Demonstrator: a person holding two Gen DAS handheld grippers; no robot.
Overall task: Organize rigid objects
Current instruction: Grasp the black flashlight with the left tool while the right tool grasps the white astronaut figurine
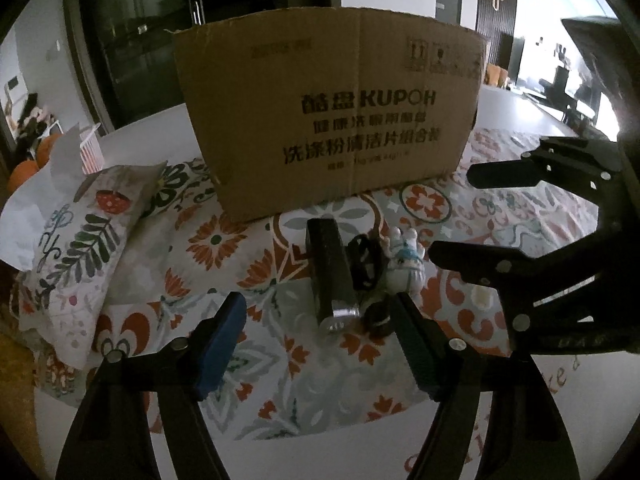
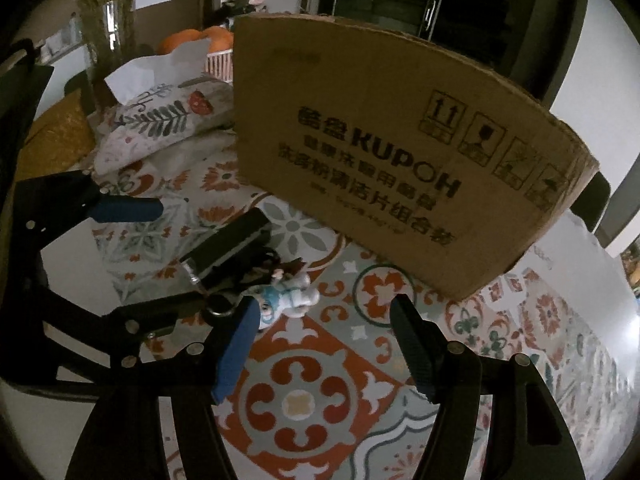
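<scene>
A matt brown cardboard box [image 1: 328, 116] stands on a printed cloth table cover [image 1: 224, 240]. Before it lie a black case [image 1: 328, 264] with a shiny metal end and a glossy white figurine [image 1: 404, 264]. A floral fabric tissue pouch [image 1: 80, 236] holds white paper.

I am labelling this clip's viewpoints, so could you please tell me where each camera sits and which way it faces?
Left wrist: rides the left gripper, facing the cardboard box over the keychain bundle; its own open fingers show, the right gripper at the right edge.
Right wrist: rides the right gripper, facing the box's right corner; its own open fingers show, the left gripper at the left.
Shared: box, bundle, white figurine, patterned tablecloth.
</scene>
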